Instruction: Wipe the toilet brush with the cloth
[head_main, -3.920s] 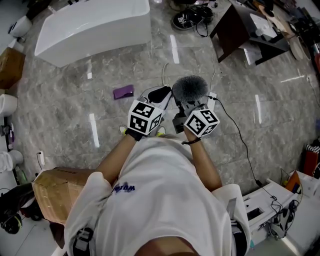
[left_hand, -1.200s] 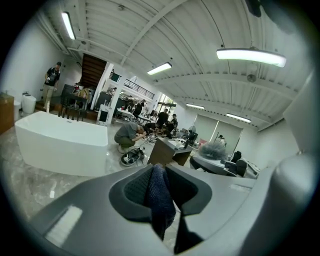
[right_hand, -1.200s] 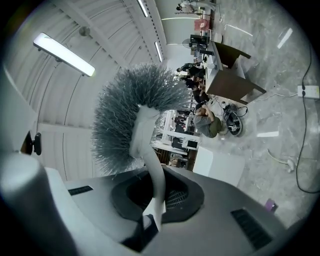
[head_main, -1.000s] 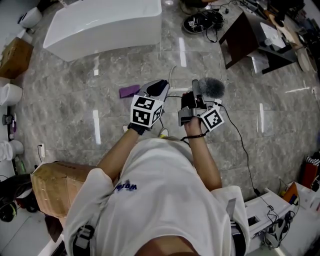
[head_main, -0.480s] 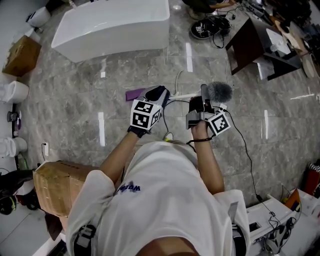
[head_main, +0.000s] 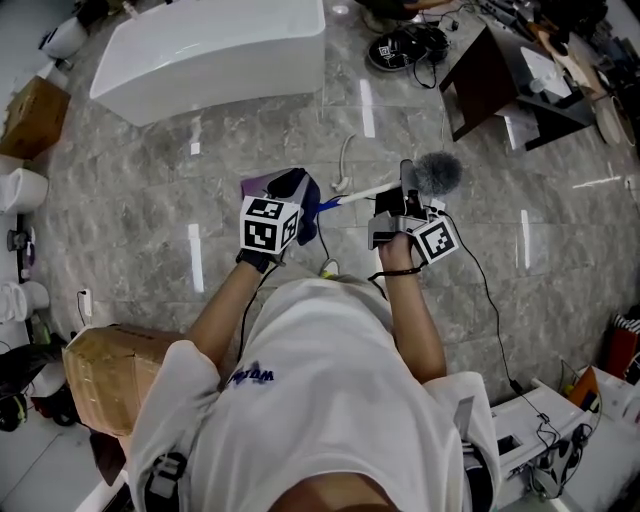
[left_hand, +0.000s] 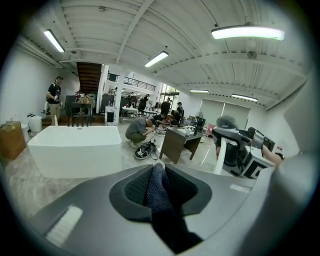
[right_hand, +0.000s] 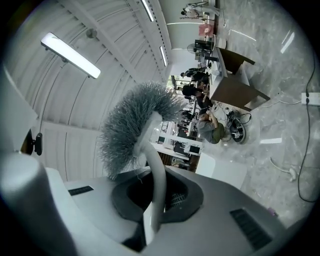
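My right gripper (head_main: 404, 203) is shut on the white handle of the toilet brush (right_hand: 157, 185). In the head view its grey bristle head (head_main: 437, 172) sticks up past the jaws, and the handle (head_main: 362, 190) runs left toward my left gripper (head_main: 293, 192). The bristles (right_hand: 136, 125) fill the right gripper view above the jaws. My left gripper (left_hand: 159, 186) is shut on a dark blue cloth (left_hand: 160, 197), which bunches between the jaws. In the head view the cloth (head_main: 306, 212) hangs at the handle's blue end (head_main: 330, 203). The brush head (left_hand: 227, 122) shows at the right of the left gripper view.
A white bathtub (head_main: 210, 50) stands on the grey marble floor at the back. A purple object (head_main: 254, 183) lies on the floor behind my left gripper. A cardboard box (head_main: 110, 375) is at the near left, a dark desk (head_main: 490, 80) at the back right. Cables (head_main: 490, 290) trail across the floor.
My left gripper has slid left with the cloth, away from the right gripper, and more of the white handle shows between them. The right gripper has kept the brush almost still.
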